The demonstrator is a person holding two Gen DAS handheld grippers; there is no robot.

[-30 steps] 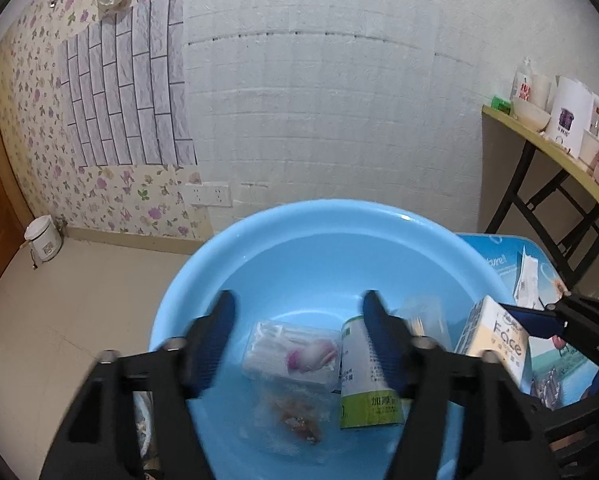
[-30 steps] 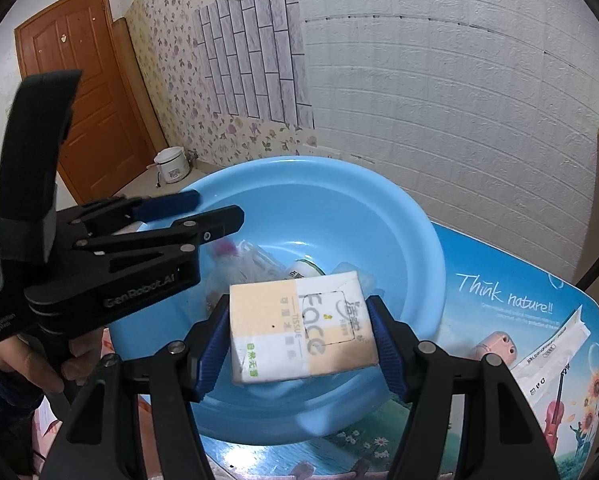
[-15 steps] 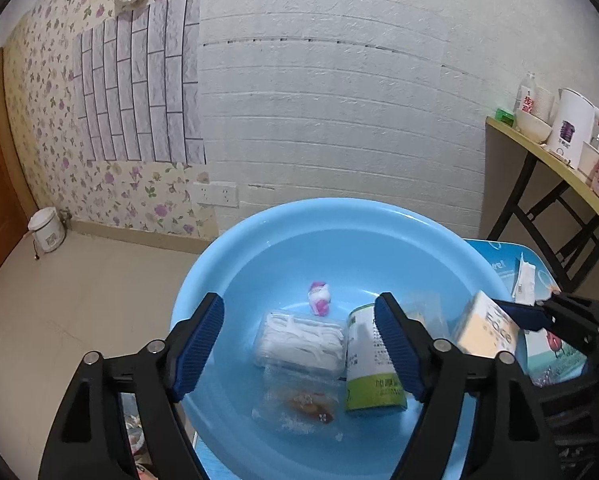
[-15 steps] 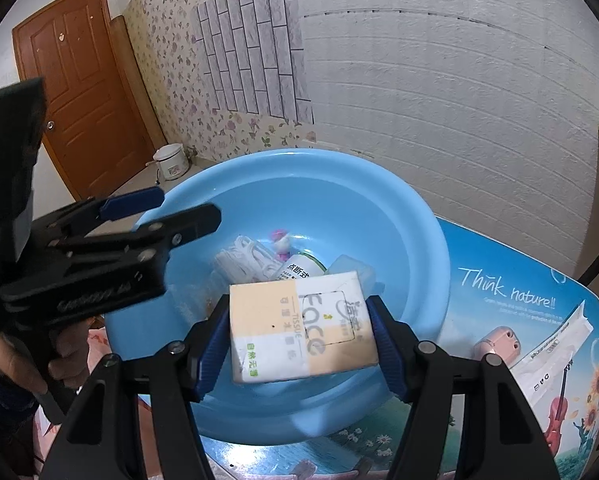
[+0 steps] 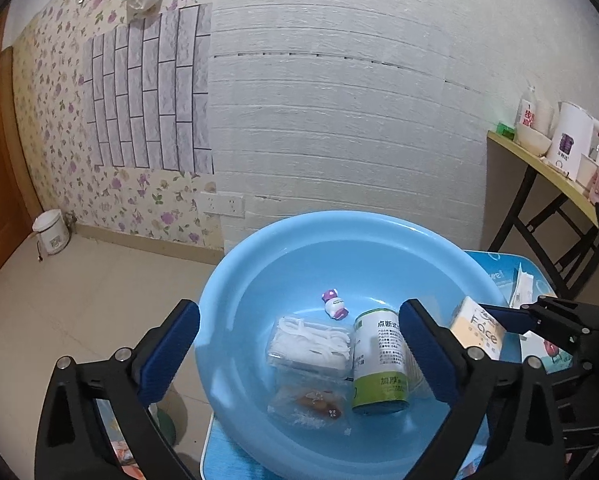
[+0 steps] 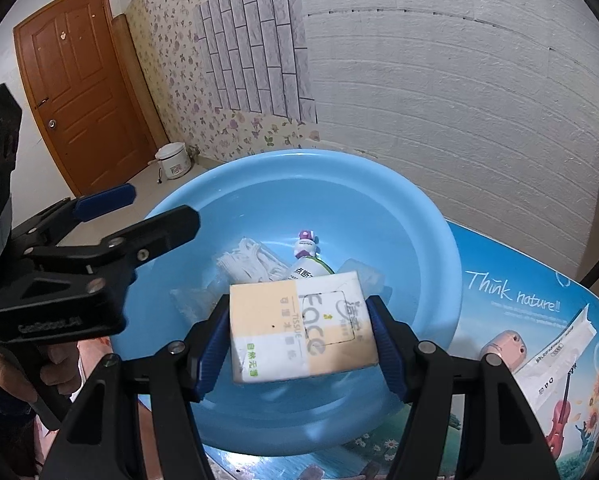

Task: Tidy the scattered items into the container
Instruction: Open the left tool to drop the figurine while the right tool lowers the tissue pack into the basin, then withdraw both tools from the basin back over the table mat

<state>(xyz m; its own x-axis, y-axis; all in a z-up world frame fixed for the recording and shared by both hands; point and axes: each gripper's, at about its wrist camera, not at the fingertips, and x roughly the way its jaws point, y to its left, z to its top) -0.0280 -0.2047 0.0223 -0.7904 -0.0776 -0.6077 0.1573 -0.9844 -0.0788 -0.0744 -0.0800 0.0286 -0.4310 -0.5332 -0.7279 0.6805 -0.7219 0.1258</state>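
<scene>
A round blue basin [image 5: 339,220] holds a small pink-and-white bottle [image 5: 334,305], a clear pack of white picks [image 5: 309,342], a green-and-white can [image 5: 379,364] and a clear snack packet [image 5: 311,400]. My left gripper [image 5: 299,316] hangs above the basin's near side, its jaws opening wide with nothing between them. My right gripper [image 6: 299,320] is shut on a cream-and-white tissue pack [image 6: 299,332], held over the basin's near rim. That pack [image 5: 477,330] also shows at the right in the left wrist view. The left gripper [image 6: 163,204] appears at the left in the right wrist view, held by a hand.
The basin stands on a table with a blue printed cover [image 6: 519,280]. A white sachet [image 6: 559,348] and a small pink object [image 6: 503,344] lie on it to the right. A side table with a kettle [image 5: 571,144] stands far right; a rice cooker [image 5: 51,232] sits on the floor.
The left jaws have spread wide and drawn back a little. The pink-and-white bottle that was between them now lies on the basin floor. The right gripper and tissue pack have not moved.
</scene>
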